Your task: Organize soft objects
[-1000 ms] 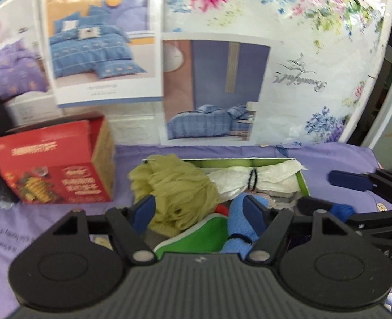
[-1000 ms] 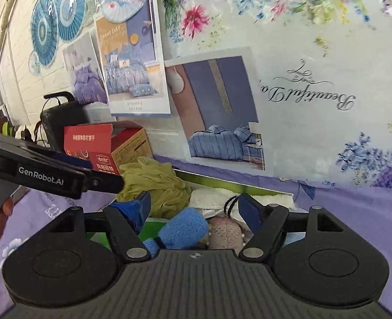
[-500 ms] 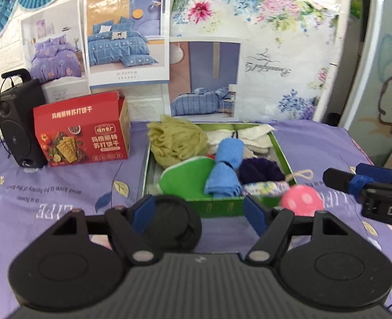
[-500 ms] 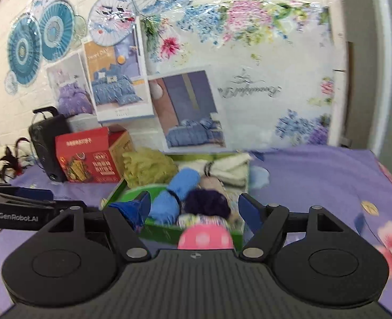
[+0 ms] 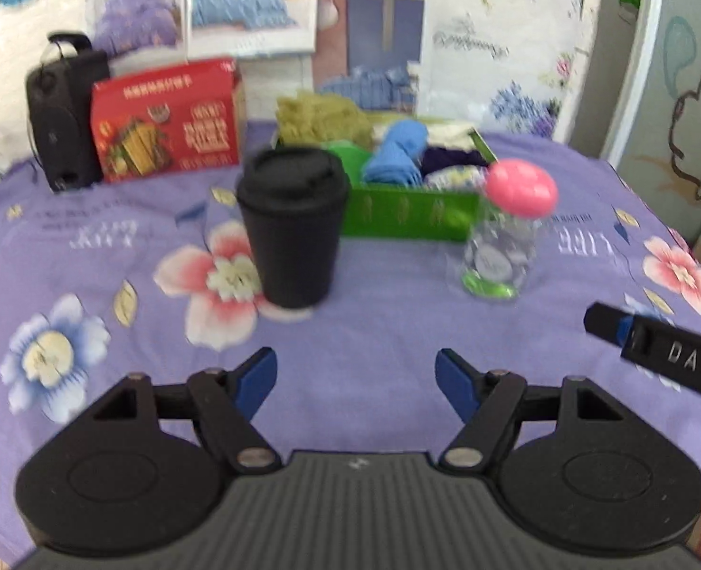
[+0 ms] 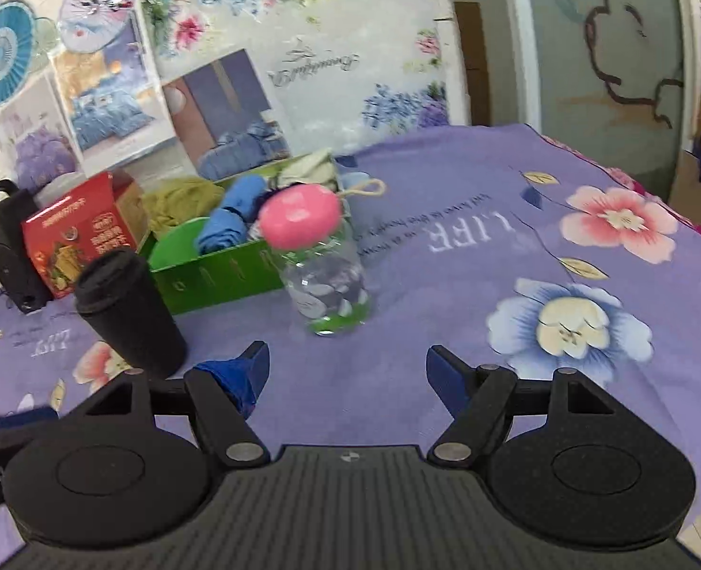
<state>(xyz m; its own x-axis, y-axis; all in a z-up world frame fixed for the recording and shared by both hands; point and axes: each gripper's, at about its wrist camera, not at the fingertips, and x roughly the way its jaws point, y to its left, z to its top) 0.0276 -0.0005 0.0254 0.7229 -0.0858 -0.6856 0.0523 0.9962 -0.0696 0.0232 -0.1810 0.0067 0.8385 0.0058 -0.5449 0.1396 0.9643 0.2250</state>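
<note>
White letters "LIFE" stood upside down on the purple tablecloth [image 6: 445, 256], beside smaller script too blurred to read. "DAS" was printed on the right gripper [image 5: 659, 356]. Cursive on the flowered wall sheet [image 6: 312, 66] and characters on the red box [image 5: 165, 118] were illegible.

Black lidded cup [image 5: 294, 228], pink-capped clear jar [image 5: 505, 237], red box [image 5: 165, 118], black speaker [image 5: 63, 118].

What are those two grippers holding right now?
Nothing. The left gripper and the right gripper are both open and empty above the purple cloth.
</note>
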